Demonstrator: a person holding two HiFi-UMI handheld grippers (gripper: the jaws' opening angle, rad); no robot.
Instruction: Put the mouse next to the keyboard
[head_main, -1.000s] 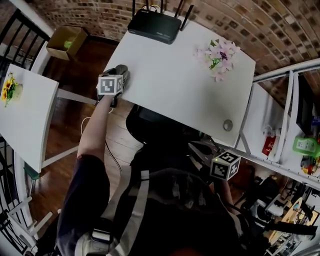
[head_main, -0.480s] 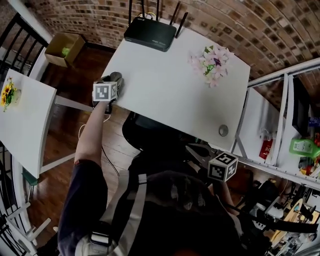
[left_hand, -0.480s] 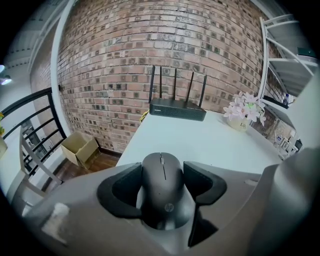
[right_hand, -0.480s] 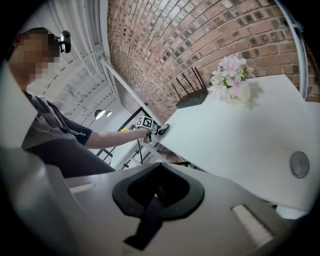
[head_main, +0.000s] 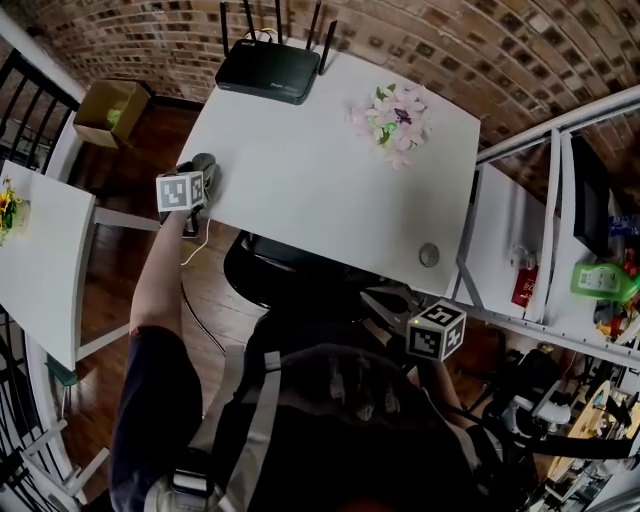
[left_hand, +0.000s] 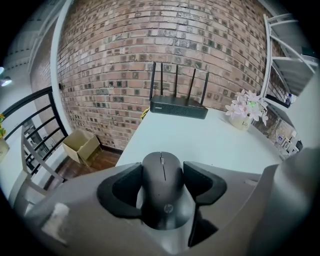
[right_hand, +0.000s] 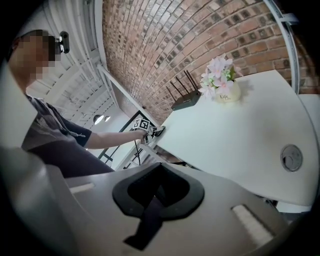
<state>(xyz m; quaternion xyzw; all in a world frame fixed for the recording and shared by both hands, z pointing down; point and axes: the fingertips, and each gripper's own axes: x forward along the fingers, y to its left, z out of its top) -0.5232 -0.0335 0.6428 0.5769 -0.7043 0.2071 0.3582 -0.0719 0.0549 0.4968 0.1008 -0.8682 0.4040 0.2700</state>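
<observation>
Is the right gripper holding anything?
No, the right gripper has its fingers pressed together with nothing between them.

From above the head, looking steeply down past the person's own shoulders onto the whole white surface (head_main: 330, 170), well off. From the left tool (head_main: 203, 168), looking low and level along the jaws across that surface toward the brick wall (left_hand: 165, 50), with the mouse (left_hand: 162, 187) close up in the foreground. From the right tool (head_main: 385, 300), low by the near edge, looking leftward across the same surface. Sharing in all three the router (head_main: 268, 72) and flowers (head_main: 392, 112) at the far side; catching from the right tool also the left tool at its corner.
</observation>
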